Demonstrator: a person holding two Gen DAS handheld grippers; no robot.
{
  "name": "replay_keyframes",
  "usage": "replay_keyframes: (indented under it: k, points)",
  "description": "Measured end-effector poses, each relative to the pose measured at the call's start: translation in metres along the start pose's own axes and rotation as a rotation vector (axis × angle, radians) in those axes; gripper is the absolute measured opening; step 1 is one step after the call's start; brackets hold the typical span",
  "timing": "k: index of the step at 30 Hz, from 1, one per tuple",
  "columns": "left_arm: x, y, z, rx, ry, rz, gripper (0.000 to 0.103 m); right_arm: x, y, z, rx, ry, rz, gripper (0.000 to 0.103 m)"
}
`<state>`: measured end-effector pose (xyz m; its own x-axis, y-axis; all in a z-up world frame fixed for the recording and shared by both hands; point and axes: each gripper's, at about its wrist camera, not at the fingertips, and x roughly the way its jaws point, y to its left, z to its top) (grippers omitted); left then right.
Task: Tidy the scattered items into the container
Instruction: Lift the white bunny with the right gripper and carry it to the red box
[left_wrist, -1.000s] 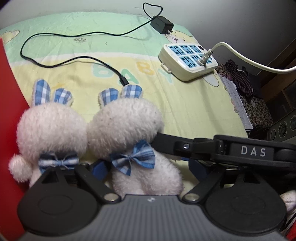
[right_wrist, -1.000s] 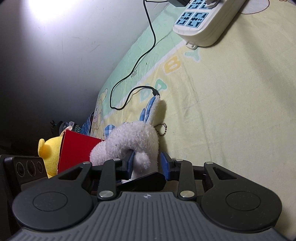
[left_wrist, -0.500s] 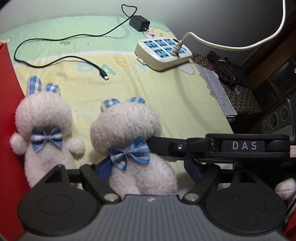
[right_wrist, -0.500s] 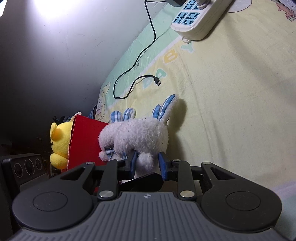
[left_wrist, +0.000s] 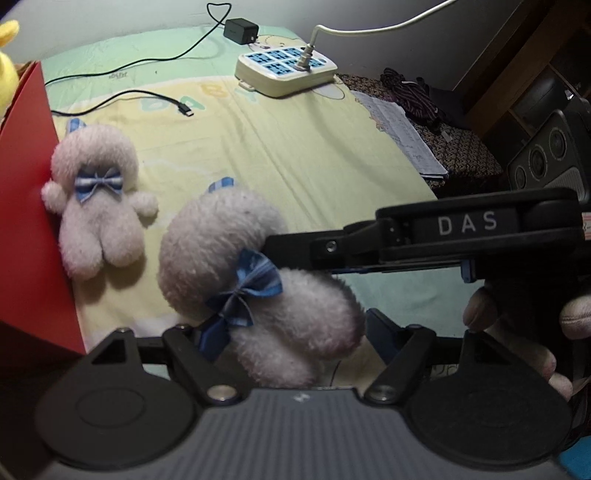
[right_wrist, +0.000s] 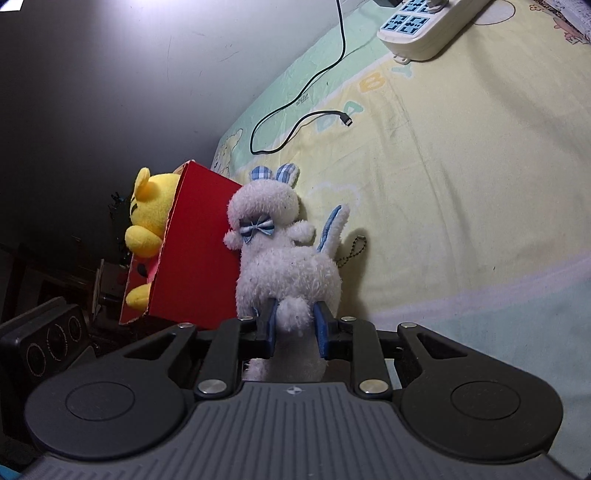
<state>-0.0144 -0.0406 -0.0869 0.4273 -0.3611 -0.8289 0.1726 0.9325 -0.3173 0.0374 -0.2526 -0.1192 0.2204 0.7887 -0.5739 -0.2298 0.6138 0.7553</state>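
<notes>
Gripping a white plush rabbit (left_wrist: 255, 280) low in the left wrist view, the left gripper (left_wrist: 284, 332) has its blue pads spread wide around the toy's body, the bow tie toward the 11 o'clock side and the head pointing to 10 o'clock. The toy's long axis thus runs from lower right to upper left, toward the red box (left_wrist: 29, 229), which fills the frame's edge from 8 to 10 o'clock. A second rabbit (left_wrist: 98, 206) lies on the bedsheet (left_wrist: 314, 155) at 10 o'clock, touching the box wall. The right gripper's black body crosses at 3 o'clock, its tip against the held rabbit's neck, with a hand (left_wrist: 517, 332) behind it.

From the right wrist view, the right gripper (right_wrist: 295, 325) is pinched narrowly on a small round limb of the held rabbit (right_wrist: 288, 280), whose ear rises toward 1 o'clock. The second rabbit (right_wrist: 264, 218) leans on the red box (right_wrist: 195, 254) at 11 o'clock, where a yellow plush (right_wrist: 147, 210) already sits inside. Both grippers share one toy; the box opening lies to their left, so the carry likely goes that way and upward over the rim.
</notes>
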Motion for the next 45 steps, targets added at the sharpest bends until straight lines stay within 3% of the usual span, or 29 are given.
replay_keyframes:
  k: [9,13,16,17,21,23,28,37,45]
  points:
    - [-0.017,0.025,-0.038,-0.053,0.051,-0.029,0.076,0.014,0.012,-0.040,-0.002,0.097,-0.002,0.026]
    - [-0.014,0.037,-0.040,-0.086,0.038,-0.011,0.074,0.023,0.015,-0.040,-0.013,0.089,-0.036,0.039]
    - [-0.011,0.050,-0.037,-0.120,0.027,0.013,0.078,0.034,0.016,-0.037,-0.024,0.094,-0.052,0.061]
    - [-0.008,0.054,-0.036,-0.128,0.030,0.024,0.078,0.037,0.017,-0.036,-0.032,0.094,-0.054,0.063]
    - [0.000,0.060,-0.036,-0.147,0.049,0.019,0.072,0.050,0.019,-0.034,-0.040,0.117,-0.031,0.063]
    - [0.001,0.058,-0.039,-0.138,0.056,0.021,0.070,0.053,0.023,-0.033,-0.060,0.135,-0.010,0.054]
    - [-0.007,0.056,-0.043,-0.125,0.057,0.021,0.070,0.054,0.044,-0.034,-0.188,0.158,0.001,0.051]
    - [-0.042,0.057,-0.063,-0.126,0.064,0.062,0.070,0.065,0.077,-0.041,-0.325,0.251,0.084,0.050]
    - [-0.092,0.074,-0.085,-0.205,0.018,0.124,0.070,0.087,0.123,-0.051,-0.435,0.335,0.201,0.050]
